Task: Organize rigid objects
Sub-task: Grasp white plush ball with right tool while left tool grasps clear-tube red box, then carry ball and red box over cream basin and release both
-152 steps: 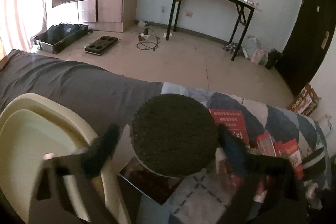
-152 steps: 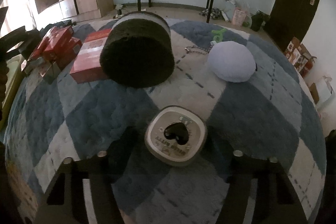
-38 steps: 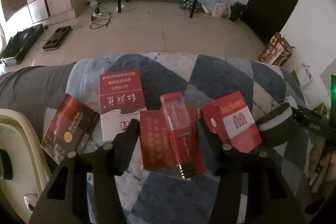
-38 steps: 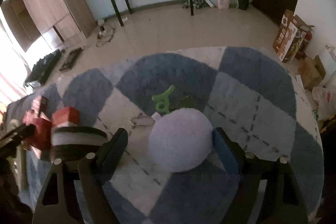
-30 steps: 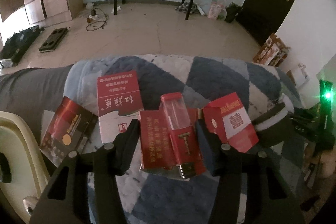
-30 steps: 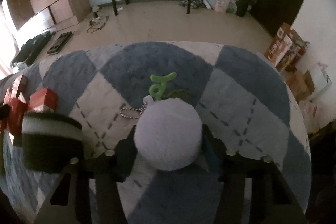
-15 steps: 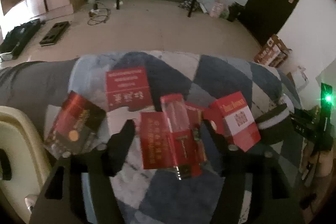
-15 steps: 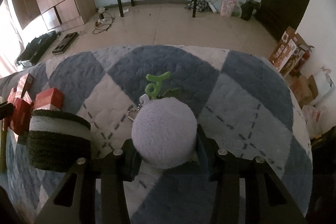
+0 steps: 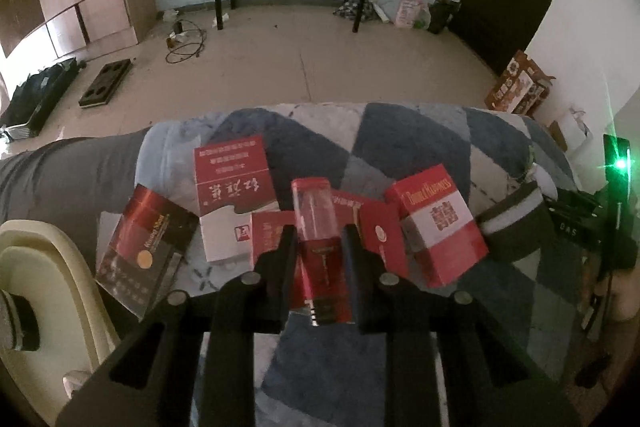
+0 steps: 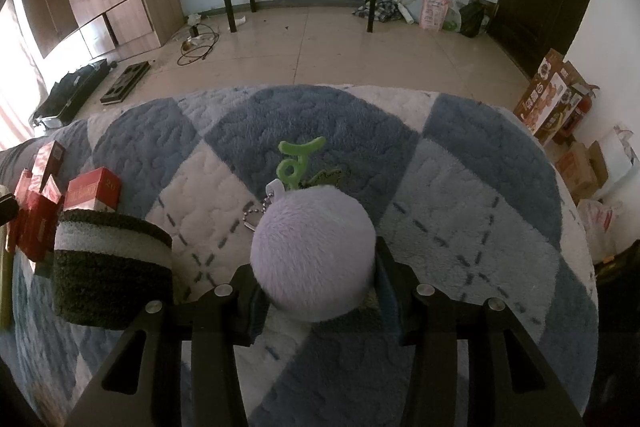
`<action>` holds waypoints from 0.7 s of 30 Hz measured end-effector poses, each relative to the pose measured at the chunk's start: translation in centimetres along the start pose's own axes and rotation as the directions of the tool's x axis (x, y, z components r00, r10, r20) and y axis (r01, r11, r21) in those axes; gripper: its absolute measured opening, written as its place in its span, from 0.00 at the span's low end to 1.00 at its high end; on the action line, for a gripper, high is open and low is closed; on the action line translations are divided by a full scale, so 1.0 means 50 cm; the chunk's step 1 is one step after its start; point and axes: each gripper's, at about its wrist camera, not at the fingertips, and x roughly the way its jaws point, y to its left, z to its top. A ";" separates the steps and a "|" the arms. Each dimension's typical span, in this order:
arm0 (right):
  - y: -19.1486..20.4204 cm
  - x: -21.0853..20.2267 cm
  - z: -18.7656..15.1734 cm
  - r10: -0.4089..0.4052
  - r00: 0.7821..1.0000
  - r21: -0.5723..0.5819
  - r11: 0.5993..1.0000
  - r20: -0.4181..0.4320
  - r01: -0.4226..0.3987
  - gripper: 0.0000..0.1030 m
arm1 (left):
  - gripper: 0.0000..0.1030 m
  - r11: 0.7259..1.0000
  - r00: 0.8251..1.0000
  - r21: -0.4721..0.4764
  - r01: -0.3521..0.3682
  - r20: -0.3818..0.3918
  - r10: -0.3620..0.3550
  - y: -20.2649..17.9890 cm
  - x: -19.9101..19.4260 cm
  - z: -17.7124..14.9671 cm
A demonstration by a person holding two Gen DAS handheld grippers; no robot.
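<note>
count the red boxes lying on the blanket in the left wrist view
5: dark red box at left, red-and-white box, two partly hidden boxes beside the clear-topped case, Double Happiness box at right; others may be hidden.

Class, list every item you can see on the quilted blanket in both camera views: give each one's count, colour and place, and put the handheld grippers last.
Clear-topped box: one, red, among the packs, between the left gripper's fingers.
Flat packs: about five, red, some part white or black, lying around that box.
Plush ball: one, lilac, middle of the blanket, between the right gripper's fingers.
Loop charm: one, green, behind the ball.
Round sponge: one, black and white, left of the ball.
Left gripper: black, shut on the box.
Right gripper: black, shut on the ball.
</note>
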 end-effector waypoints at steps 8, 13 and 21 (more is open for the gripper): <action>0.003 0.002 0.000 -0.009 1.000 -0.007 1.000 -0.002 0.009 0.45 | 0.23 1.000 1.000 0.017 -0.011 0.004 0.011 -0.007 0.004 -0.001; 0.013 -0.004 0.000 -0.029 0.999 -0.039 0.999 0.014 0.029 0.40 | 0.22 1.000 0.998 0.012 0.008 0.069 -0.009 -0.002 -0.027 0.004; 0.091 -0.211 0.000 0.139 0.957 -0.117 0.987 0.254 -0.113 0.39 | 0.21 0.976 0.965 -0.207 -0.069 0.236 0.118 0.202 -0.214 -0.033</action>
